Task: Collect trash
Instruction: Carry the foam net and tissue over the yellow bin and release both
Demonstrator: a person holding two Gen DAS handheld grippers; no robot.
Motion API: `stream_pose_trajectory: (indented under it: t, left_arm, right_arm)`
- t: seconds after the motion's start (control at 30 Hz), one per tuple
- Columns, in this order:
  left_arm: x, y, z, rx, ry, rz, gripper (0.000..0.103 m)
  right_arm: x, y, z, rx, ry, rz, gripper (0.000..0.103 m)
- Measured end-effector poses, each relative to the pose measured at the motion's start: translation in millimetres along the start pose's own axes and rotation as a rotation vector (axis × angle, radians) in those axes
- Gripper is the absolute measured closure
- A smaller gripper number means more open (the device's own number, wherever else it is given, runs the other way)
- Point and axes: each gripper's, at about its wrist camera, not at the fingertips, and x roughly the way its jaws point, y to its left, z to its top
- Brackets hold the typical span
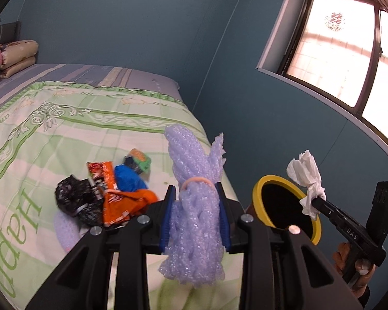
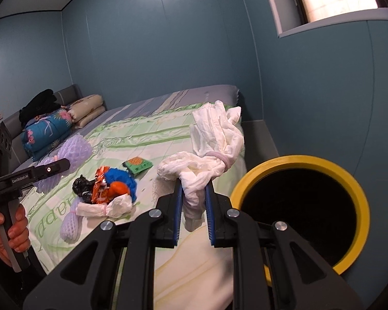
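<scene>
My left gripper [image 1: 195,193] is shut on a purple foam net bundle [image 1: 194,206] tied with a pink band, held above the bed's edge. My right gripper [image 2: 194,188] is shut on a white tissue wad [image 2: 214,139] tied with a band, held beside the yellow-rimmed bin [image 2: 359,201]. In the left wrist view the bin [image 1: 258,196] stands right of the bed, with the right gripper [image 1: 314,202] and its tissue [image 1: 306,173] over the rim. A trash pile [image 2: 106,186] of black bag, orange wrapper and blue piece lies on the bed [image 2: 142,139], also in the left wrist view [image 1: 103,193].
A green packet [image 2: 137,165], a banded white tissue roll [image 2: 103,208] and a purple foam net [image 2: 71,224] lie near the pile. Folded quilts and pillows [image 2: 49,131] sit at the headboard. Blue walls and a window [image 1: 344,51] stand behind the bin.
</scene>
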Motion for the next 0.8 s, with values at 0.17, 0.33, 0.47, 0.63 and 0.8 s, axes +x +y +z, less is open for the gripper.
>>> stream_pose_trajectory:
  t: [0.17, 0.33, 0.47, 0.63, 0.8]
  left_arm:
    - [14.9, -25.5, 12.9, 0.031, -0.008, -0.046, 0.075]
    - [33.9, -54.4, 22.8, 0.067, 0.000, -0.091, 0.074]
    - [53.3, -76.1, 26.4, 0.099, 0.020, -0.126, 0.074]
    - [77.5, -100.9, 28.0, 0.130, 0.046, -0.162, 0.074]
    - [98.9, -121.9, 25.0, 0.155, 0.072, -0.194, 0.074]
  right_arm:
    - [-5.9, -10.0, 4.8, 0.008, -0.019, -0.039, 0.088]
    - [-9.3, -25.8, 8.2, 0.023, -0.030, -0.080, 0.088]
    - [-11.6, -39.2, 10.7, 0.028, -0.042, -0.123, 0.088]
    - [-16.9, -55.0, 14.2, 0.035, -0.052, -0.160, 0.088]
    - [-17.9, -69.9, 15.5, 0.037, -0.044, -0.202, 0.088]
